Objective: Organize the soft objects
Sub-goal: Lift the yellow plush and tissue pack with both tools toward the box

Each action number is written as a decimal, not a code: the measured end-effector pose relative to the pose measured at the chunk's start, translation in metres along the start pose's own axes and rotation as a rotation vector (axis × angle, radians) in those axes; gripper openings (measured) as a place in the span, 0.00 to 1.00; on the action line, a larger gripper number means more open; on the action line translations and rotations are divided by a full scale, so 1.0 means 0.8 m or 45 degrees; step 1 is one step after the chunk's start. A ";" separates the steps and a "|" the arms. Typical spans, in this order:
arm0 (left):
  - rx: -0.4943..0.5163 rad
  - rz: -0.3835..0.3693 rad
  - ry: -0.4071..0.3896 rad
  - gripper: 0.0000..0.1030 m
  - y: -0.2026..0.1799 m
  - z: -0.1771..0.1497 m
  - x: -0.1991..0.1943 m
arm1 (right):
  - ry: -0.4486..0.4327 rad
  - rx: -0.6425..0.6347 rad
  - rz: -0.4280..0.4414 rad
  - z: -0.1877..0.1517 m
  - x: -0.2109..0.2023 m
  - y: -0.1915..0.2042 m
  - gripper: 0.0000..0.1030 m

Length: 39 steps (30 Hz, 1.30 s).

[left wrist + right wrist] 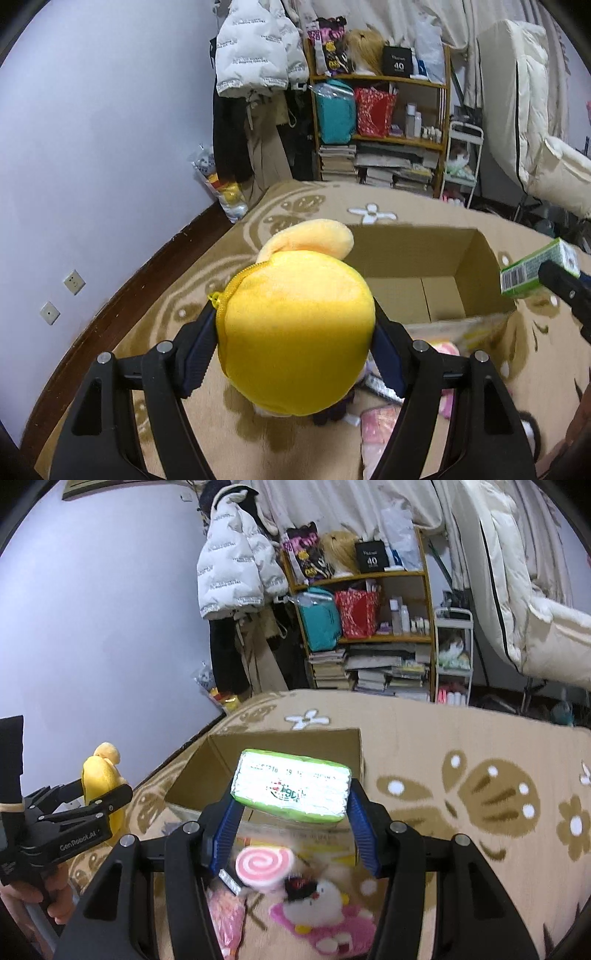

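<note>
My left gripper (295, 328) is shut on a round yellow plush pouch (295, 332) with a zip and a pale ear, held above the carpet in front of an open cardboard box (476, 266). My right gripper (291, 805) is shut on a green tissue pack (291, 790), lifted over the near edge of the same box (199, 771). In the right wrist view the left gripper (99, 794) with the yellow plush (99, 775) shows at the left, held by a hand (55, 897). In the left wrist view the tissue pack (532, 273) shows at the right edge.
On the carpet (461, 738) below lie a pink swirl cushion (264, 866), a white and pink plush (325, 908) and a pink packet (225, 919). A shelf (380, 136) of bags and books, hanging coats (255, 55) and a white cart (461, 162) stand at the back wall.
</note>
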State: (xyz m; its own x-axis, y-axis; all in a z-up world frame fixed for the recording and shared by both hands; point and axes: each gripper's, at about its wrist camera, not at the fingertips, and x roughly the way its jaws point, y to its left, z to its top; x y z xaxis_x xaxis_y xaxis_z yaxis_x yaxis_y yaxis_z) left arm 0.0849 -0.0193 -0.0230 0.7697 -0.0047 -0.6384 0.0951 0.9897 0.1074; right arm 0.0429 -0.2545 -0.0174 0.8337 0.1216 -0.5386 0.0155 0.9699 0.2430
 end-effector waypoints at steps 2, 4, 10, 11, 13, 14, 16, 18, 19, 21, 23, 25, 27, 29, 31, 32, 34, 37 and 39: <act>-0.010 0.003 -0.016 0.72 0.003 0.008 0.003 | -0.001 0.003 0.004 0.005 0.007 0.000 0.56; -0.012 0.016 -0.026 0.72 0.006 0.017 0.008 | 0.001 0.014 0.011 0.009 0.014 -0.003 0.57; -0.020 0.018 -0.037 0.72 0.013 0.042 0.021 | 0.000 0.005 0.022 0.023 0.035 -0.005 0.57; 0.001 0.036 -0.054 0.72 0.011 0.046 0.021 | -0.001 0.006 0.026 0.026 0.038 -0.005 0.57; 0.028 0.041 -0.067 0.72 0.006 0.054 0.023 | -0.003 0.005 0.035 0.029 0.043 -0.006 0.57; 0.027 0.031 -0.068 0.72 0.005 0.058 0.024 | -0.005 0.003 0.037 0.031 0.045 -0.006 0.57; 0.033 0.023 -0.072 0.72 0.000 0.067 0.029 | -0.003 -0.007 0.044 0.033 0.050 -0.006 0.57; 0.054 0.029 -0.077 0.72 -0.007 0.073 0.036 | -0.001 -0.020 0.047 0.035 0.056 -0.005 0.57; 0.060 0.027 -0.076 0.72 -0.010 0.076 0.040 | 0.002 -0.026 0.051 0.036 0.058 -0.005 0.57; 0.070 0.015 -0.070 0.72 -0.017 0.081 0.049 | 0.008 -0.038 0.051 0.036 0.064 -0.004 0.57; 0.075 0.007 -0.065 0.72 -0.025 0.085 0.059 | 0.014 -0.048 0.054 0.034 0.068 -0.003 0.57; 0.077 -0.007 -0.048 0.72 -0.030 0.085 0.068 | 0.021 -0.052 0.055 0.034 0.075 -0.003 0.57; 0.076 -0.022 -0.025 0.72 -0.032 0.083 0.079 | 0.031 -0.051 0.060 0.033 0.082 -0.005 0.57; 0.082 -0.031 0.002 0.72 -0.035 0.079 0.090 | 0.048 -0.050 0.062 0.032 0.092 -0.007 0.57; 0.078 -0.046 0.031 0.72 -0.039 0.075 0.100 | 0.067 -0.049 0.061 0.030 0.102 -0.009 0.57; 0.080 -0.054 0.046 0.72 -0.041 0.073 0.106 | 0.078 -0.047 0.060 0.028 0.107 -0.010 0.57; 0.086 -0.062 0.061 0.72 -0.045 0.069 0.111 | 0.090 -0.045 0.062 0.024 0.113 -0.013 0.57; 0.102 -0.099 0.079 0.73 -0.054 0.062 0.117 | 0.103 -0.043 0.062 0.018 0.120 -0.018 0.57; 0.117 -0.123 0.084 0.73 -0.061 0.059 0.119 | 0.111 -0.044 0.057 0.015 0.124 -0.020 0.57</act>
State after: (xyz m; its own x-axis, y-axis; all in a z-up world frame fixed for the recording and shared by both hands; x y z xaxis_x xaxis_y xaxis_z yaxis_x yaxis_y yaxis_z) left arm 0.1835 -0.0748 -0.0530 0.7113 -0.0866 -0.6975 0.2264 0.9677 0.1108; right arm 0.1317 -0.2608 -0.0647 0.7819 0.1812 -0.5964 -0.0408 0.9697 0.2410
